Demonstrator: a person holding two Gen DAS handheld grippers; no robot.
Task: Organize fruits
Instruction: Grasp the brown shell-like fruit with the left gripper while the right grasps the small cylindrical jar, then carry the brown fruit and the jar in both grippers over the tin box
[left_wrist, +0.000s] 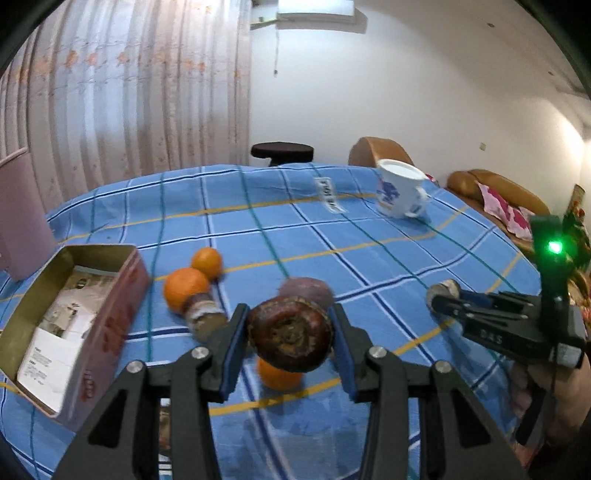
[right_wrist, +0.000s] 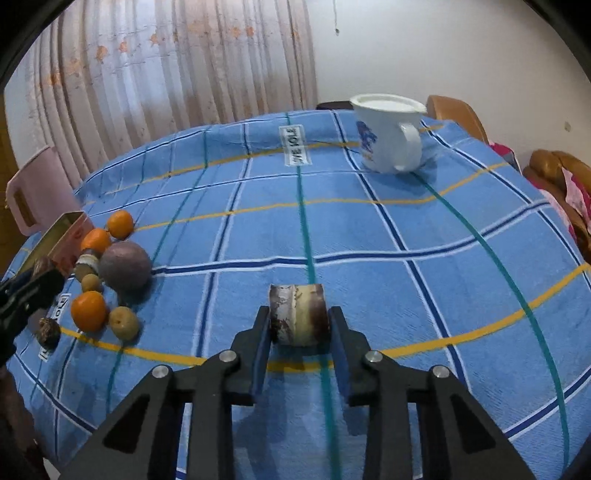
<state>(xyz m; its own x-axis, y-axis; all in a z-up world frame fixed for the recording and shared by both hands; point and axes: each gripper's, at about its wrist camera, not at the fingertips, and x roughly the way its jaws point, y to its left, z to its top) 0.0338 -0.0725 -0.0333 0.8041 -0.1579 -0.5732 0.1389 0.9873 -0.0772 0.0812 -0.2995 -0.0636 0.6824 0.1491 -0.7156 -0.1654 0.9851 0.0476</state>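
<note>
The left gripper (left_wrist: 290, 334) is clamped on a round, dark brown fruit (left_wrist: 290, 339) with a wrinkled, ringed crown, its blue-lined pads pressing both flanks, lifted above the cloth; an orange (left_wrist: 279, 374) shows just beneath it at 6 o'clock, and a dull purple, matte ball of a fruit (left_wrist: 308, 291) sits behind at 12 o'clock. The right gripper (right_wrist: 299, 325) is closed on a short stubby cylinder (right_wrist: 298, 314), cream and rust-brown with a flaky, mottled skin, its flat ends against the pads, low over the cloth. At 9 o'clock of the left wrist view lies an open rectangular tin (left_wrist: 74, 328), gold inside, red outside, holding folded papers; two smooth oranges (left_wrist: 186, 288) sit beside it. A white mug (right_wrist: 388, 133) with a blue print stands at 1 o'clock in the right wrist view. The table wears a soft blue checked cloth (right_wrist: 369, 236) with yellow and teal lines; pleated pinkish curtains (left_wrist: 110, 92) and a white wall (left_wrist: 424, 92) stand behind.
</note>
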